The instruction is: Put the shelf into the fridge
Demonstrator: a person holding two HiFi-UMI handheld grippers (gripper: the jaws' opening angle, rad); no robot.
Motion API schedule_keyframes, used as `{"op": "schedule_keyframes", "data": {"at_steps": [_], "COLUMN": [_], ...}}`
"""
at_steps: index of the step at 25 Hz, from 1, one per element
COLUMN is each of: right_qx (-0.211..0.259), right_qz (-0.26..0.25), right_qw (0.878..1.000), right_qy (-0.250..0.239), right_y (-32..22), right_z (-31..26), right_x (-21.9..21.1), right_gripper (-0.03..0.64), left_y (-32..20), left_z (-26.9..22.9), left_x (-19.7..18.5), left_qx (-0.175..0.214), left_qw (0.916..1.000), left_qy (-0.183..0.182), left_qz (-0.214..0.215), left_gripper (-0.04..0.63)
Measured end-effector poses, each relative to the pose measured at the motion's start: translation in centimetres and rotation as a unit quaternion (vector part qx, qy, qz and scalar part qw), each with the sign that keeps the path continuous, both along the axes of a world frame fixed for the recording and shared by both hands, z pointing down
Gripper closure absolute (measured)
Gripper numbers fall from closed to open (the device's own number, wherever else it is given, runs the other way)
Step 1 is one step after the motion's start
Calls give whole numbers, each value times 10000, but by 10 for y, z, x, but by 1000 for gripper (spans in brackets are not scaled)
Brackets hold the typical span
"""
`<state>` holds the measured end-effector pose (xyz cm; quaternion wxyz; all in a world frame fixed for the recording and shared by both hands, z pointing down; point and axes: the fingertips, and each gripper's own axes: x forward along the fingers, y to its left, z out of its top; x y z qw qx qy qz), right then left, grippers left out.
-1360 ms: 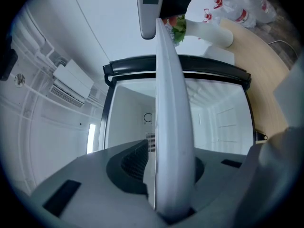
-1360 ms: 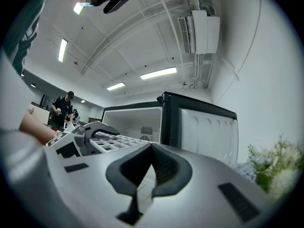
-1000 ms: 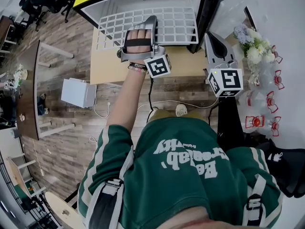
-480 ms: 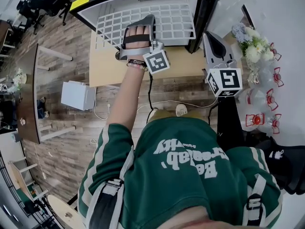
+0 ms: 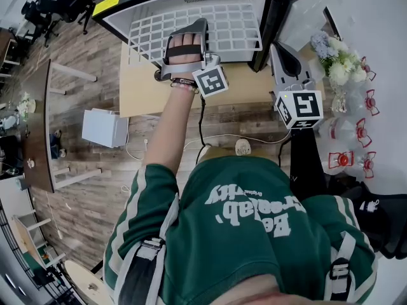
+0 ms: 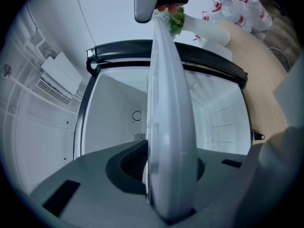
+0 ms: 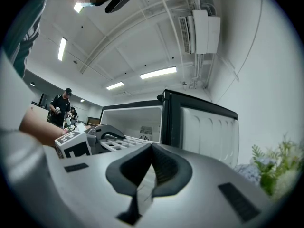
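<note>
The white grid shelf (image 5: 222, 30) lies level across the mouth of the open fridge (image 5: 146, 8), its far part inside the white interior. My left gripper (image 5: 191, 33) is shut on the shelf's near edge, with a hand through its strap. In the left gripper view the shelf (image 6: 166, 118) stands edge-on between the jaws of the left gripper (image 6: 168, 189), with the fridge cavity (image 6: 118, 113) behind it. My right gripper (image 5: 280, 49) hangs apart, just in front of the fridge door (image 5: 270, 18). The right gripper (image 7: 145, 179) is shut and holds nothing.
The fridge stands on a wooden table (image 5: 143, 88). A vase of flowers (image 5: 337, 62) and red-capped bottles (image 5: 346, 161) sit at the right. A white box (image 5: 105, 124) and a cable (image 5: 210, 135) lie on the wood floor. People stand far back (image 7: 59, 108).
The left gripper and the shelf have edged slightly towards the fridge. The right gripper has not moved.
</note>
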<state>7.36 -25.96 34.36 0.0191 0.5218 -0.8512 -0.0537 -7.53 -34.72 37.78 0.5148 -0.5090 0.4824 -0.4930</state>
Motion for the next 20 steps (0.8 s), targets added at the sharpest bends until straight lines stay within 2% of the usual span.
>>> {"op": "schedule_keyframes", "data": {"at_steps": [20], "right_qx": [-7], "right_qz": [-13], "right_qw": [10000], "right_qy": [24], "right_y": [-16], "right_z": [2], "right_x": [-12], "right_gripper": [614], "left_y": [-24], "left_z": [-4], "left_x": [3], "left_qx": [-117], "left_qw": [9999], "left_qy": [31], "left_qz": [-58], "left_gripper": [499]}}
